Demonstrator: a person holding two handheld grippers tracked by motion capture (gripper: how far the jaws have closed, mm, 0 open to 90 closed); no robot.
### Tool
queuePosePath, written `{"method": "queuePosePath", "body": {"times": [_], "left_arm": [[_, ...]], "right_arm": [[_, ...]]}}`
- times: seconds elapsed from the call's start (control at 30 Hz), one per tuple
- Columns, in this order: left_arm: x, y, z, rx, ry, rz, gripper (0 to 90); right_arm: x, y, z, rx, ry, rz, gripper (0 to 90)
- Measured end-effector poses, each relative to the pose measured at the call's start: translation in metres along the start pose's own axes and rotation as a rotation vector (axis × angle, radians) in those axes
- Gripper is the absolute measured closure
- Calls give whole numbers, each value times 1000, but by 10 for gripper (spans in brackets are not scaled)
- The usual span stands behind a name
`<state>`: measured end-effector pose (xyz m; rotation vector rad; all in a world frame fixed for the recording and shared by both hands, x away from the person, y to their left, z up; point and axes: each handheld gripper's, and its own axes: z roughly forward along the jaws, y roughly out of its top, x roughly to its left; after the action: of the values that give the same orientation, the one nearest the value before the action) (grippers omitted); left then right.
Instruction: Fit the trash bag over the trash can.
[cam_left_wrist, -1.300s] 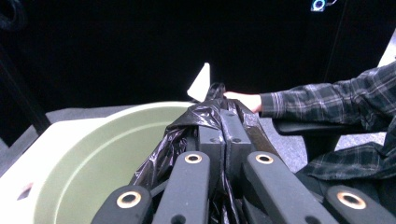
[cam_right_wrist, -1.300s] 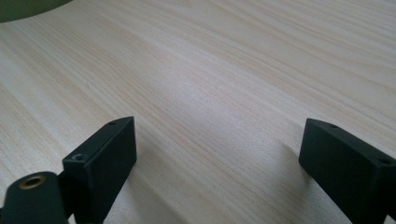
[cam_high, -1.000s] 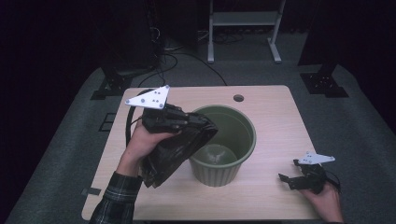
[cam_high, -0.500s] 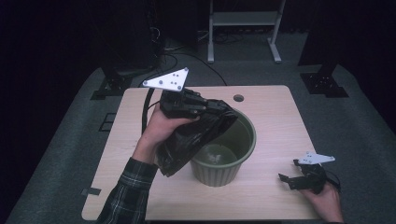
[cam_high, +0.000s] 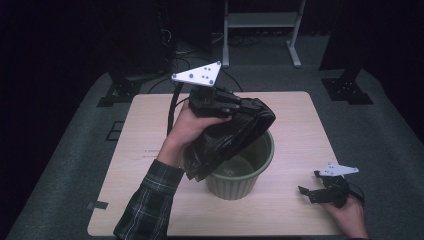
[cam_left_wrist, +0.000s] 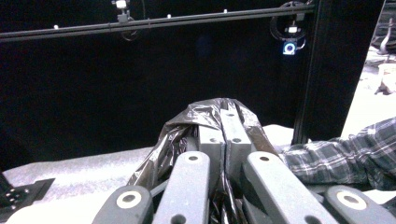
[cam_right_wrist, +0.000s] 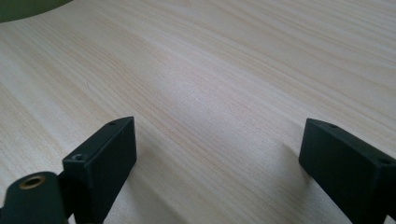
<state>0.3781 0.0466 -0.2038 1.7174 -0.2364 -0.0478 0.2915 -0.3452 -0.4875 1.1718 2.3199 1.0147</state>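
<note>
Dark room, grey carpeted floor (cam_high: 70, 165), light wooden table (cam_high: 300, 125), white metal stand (cam_high: 260, 20) behind.

Black plastic bag (cam_high: 227, 137) crumpled, lifted, draped over rim of green ribbed bin (cam_high: 240, 175).

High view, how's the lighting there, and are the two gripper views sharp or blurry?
High view: the table is lit, the room around it nearly black, and the black bag shows little detail. Left gripper view: the bag's folds shine with glare and the near jaw links are soft. Right gripper view: the wood grain is sharp, with soft shadows beside the jaws.
</note>
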Motion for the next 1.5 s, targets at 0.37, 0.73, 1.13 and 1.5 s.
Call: {"method": "queuePosePath", "body": {"times": [0.37, 0.73, 1.13, 1.5], "left_arm": [[-2, -19, -16, 46, 40, -44, 883], [-9, -57, -55, 45, 106, -123, 868], [-22, -96, -67, 105, 116, -197, 850], [-36, -106, -63, 174, 132, -216, 561]], "right_arm": [[0, 0, 0, 0, 1, -1, 98], [0, 0, 0, 0, 0, -1, 98], [0, 0, 0, 0, 0, -1, 98], [0, 0, 0, 0, 0, -1, 98]]}}
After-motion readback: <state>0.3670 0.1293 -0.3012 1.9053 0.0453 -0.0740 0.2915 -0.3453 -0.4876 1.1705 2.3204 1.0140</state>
